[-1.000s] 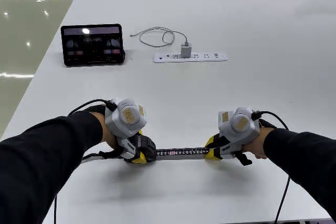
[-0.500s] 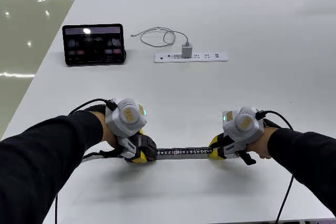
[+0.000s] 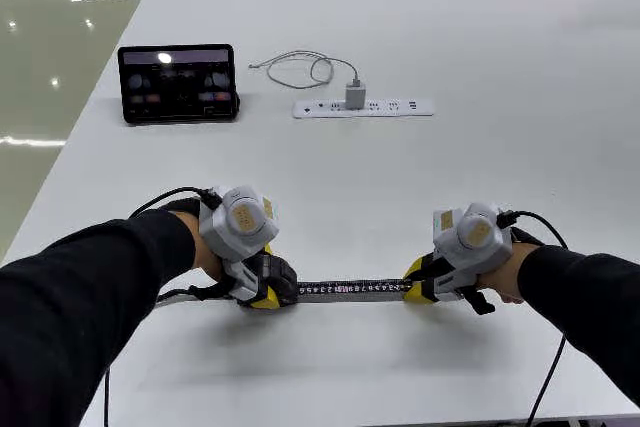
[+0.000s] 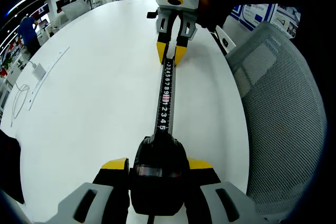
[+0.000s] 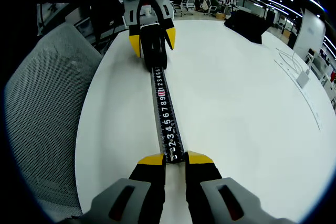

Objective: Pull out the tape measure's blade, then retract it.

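A black and yellow tape measure case (image 3: pixel 274 283) lies on the white table (image 3: pixel 400 177) near its front edge, and my left gripper (image 3: pixel 262 287) is shut on it. In the left gripper view the case (image 4: pixel 159 172) sits between the yellow-tipped jaws. The black blade (image 3: pixel 350 289) with white numbers runs flat along the table from the case to my right gripper (image 3: pixel 412 287), which is shut on the blade's end. The right gripper view shows the blade (image 5: pixel 164 116) leading from the right gripper (image 5: pixel 174 159) to the case (image 5: pixel 153 45).
A black tablet (image 3: pixel 178 83) lies at the far left of the table. A white power strip (image 3: pixel 362 107) with a plugged charger and looped cable (image 3: pixel 298 69) sits behind the middle. A grey mesh chair (image 4: pixel 273 114) stands at the table's near edge.
My right gripper has moved to the right with the blade's end, so a longer stretch of blade shows. The left gripper and the case have stayed put.
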Available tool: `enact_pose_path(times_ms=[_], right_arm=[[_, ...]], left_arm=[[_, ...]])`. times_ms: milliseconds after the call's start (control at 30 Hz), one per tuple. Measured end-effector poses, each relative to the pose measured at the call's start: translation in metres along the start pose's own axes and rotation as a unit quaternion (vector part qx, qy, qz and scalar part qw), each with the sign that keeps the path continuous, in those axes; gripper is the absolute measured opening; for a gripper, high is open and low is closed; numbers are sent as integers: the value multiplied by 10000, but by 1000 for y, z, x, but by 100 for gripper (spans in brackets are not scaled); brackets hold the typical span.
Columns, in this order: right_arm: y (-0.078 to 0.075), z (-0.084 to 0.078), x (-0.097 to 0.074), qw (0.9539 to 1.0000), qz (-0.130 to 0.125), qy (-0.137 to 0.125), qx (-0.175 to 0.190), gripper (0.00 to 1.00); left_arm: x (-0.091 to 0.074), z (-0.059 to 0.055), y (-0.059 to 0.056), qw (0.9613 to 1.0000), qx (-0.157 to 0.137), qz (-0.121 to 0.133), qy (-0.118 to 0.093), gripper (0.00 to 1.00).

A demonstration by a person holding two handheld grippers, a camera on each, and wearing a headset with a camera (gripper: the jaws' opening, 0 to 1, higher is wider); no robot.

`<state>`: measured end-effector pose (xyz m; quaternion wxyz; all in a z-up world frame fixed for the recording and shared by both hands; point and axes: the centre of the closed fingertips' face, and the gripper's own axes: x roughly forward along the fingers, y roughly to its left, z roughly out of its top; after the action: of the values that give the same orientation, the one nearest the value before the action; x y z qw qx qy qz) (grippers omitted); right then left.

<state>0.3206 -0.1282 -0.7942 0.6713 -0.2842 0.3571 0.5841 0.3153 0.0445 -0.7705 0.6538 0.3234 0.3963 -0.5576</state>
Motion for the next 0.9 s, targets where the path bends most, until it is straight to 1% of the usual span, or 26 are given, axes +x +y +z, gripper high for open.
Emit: enact_pose_path(times_ms=[267, 400, 900], right_arm=[[-1, -4, -3, 10000, -15, 17, 29, 9], [-1, -5, -4, 10000, -18, 36, -19, 8], [-2, -15, -11, 10000, -46, 68, 49, 8]], left_arm=[[0, 0, 0, 10000, -10, -1, -5, 36], [0, 0, 0, 10000, -14, -2, -8, 36], [0, 1, -1, 10000, -20, -6, -5, 36]])
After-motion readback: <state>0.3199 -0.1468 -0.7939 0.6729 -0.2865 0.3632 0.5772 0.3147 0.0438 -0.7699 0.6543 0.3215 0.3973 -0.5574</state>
